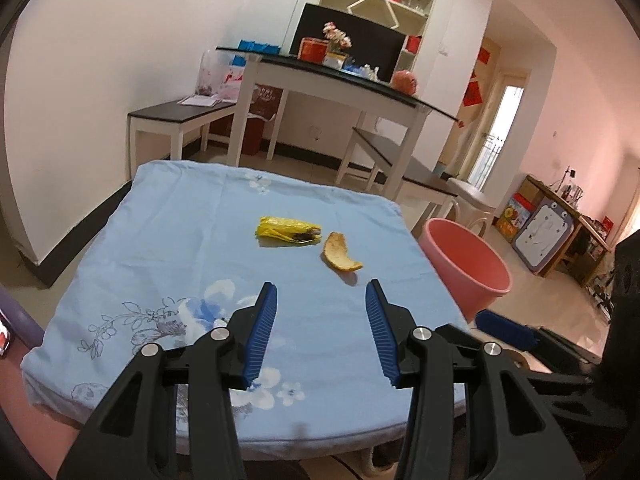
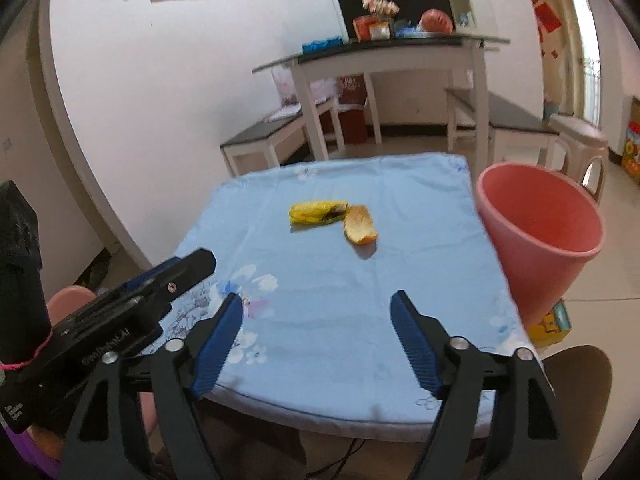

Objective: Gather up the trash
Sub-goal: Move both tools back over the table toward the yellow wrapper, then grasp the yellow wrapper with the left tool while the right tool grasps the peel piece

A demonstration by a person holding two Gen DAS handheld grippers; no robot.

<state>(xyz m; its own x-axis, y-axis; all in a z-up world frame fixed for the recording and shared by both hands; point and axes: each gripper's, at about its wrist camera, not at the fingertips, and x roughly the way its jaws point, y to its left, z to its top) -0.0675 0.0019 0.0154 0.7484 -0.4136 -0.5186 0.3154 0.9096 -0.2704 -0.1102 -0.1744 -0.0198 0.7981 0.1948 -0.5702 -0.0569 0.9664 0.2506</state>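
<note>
The bin's (image 2: 540,236) base is hidden; wrapper (image 1: 288,232) and peel (image 1: 340,258) lie ahead of both hand-held grippers, left (image 1: 322,292) and right (image 2: 316,300), jaws apart, empty.

Light blue tablecloth (image 1: 168,240) with white and blue flower print, yellow wrapper (image 1: 288,231) with dark marks, orange-yellow peel (image 1: 340,257), pink bucket (image 1: 472,276), black grippers with blue ribbed pads (image 1: 266,330), white walls (image 1: 120,60)

Bare tabletop (image 1: 192,240) between my grippers and the yellow wrapper (image 1: 289,232) and peel (image 1: 339,257). Pink bin (image 2: 540,232) crowds the right edge.
</note>
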